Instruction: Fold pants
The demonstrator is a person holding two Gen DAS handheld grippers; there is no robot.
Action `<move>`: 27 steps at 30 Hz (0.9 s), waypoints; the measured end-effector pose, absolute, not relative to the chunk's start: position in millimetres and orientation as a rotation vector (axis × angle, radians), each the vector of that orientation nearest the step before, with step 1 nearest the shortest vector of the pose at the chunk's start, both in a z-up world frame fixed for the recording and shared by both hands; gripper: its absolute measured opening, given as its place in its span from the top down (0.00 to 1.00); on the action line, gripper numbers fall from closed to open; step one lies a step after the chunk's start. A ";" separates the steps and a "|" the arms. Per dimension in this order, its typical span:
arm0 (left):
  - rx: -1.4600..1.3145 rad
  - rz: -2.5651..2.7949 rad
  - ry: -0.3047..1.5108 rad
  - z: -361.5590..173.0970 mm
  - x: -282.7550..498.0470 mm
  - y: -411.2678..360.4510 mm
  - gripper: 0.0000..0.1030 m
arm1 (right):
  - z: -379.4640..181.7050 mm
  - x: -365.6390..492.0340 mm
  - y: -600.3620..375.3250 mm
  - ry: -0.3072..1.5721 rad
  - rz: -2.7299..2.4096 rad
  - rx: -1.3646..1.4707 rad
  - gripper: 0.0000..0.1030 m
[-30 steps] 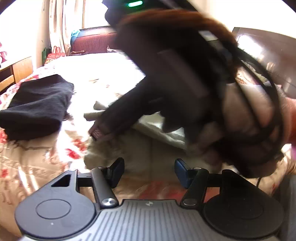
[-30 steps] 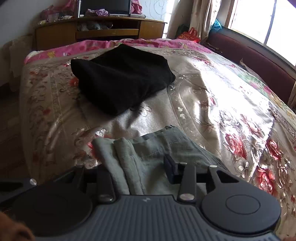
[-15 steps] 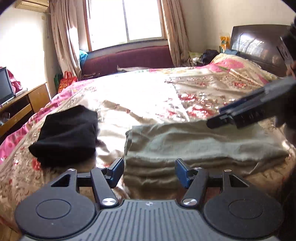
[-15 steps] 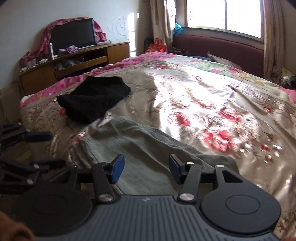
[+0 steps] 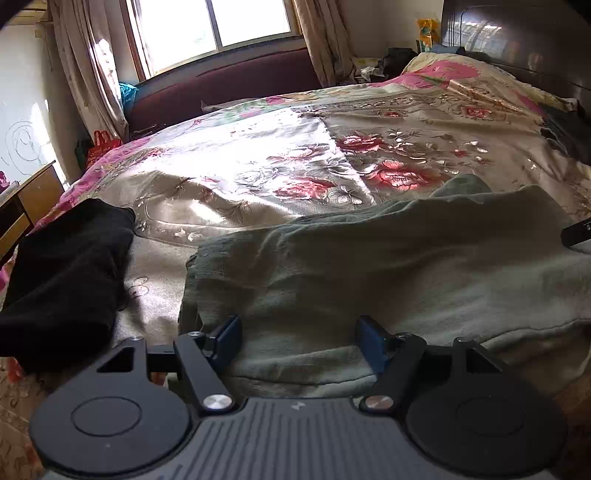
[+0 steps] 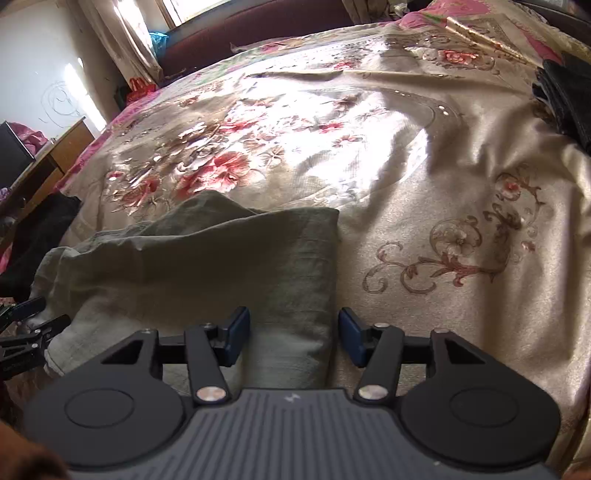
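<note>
Home bedroom: floral bedspread (image 5: 369, 155), curtained window (image 5: 214, 26), headboard (image 5: 517, 40).

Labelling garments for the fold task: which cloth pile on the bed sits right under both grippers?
The grey-green folded pants, under the open left gripper and open right gripper. The black folded garment lies apart to the left, near neither gripper.

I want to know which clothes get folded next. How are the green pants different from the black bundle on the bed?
The grey-green pants are pale, while the black garment is very dark. The pants lie spread wide and fairly flat; the black garment sits as a smaller, thicker bundle. The pants lie in front of both cameras; the black garment lies off to their left. Both rest on the flowered bedspread.
</note>
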State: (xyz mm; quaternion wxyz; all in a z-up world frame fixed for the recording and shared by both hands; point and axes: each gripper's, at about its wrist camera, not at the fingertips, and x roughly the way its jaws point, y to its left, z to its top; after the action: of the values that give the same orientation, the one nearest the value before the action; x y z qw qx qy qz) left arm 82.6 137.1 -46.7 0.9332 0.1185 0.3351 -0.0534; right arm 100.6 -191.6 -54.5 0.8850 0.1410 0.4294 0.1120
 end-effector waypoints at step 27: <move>0.372 -0.118 0.716 -40.2 103.3 111.3 0.22 | -78.0 135.0 -229.9 0.896 0.428 0.792 0.97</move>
State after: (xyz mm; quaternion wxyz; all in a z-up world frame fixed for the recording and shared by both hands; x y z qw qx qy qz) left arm 103.3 111.3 -40.2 0.9180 0.1809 0.3482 -0.0575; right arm 135.0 -229.9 -78.0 0.8050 0.3700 0.4184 0.1999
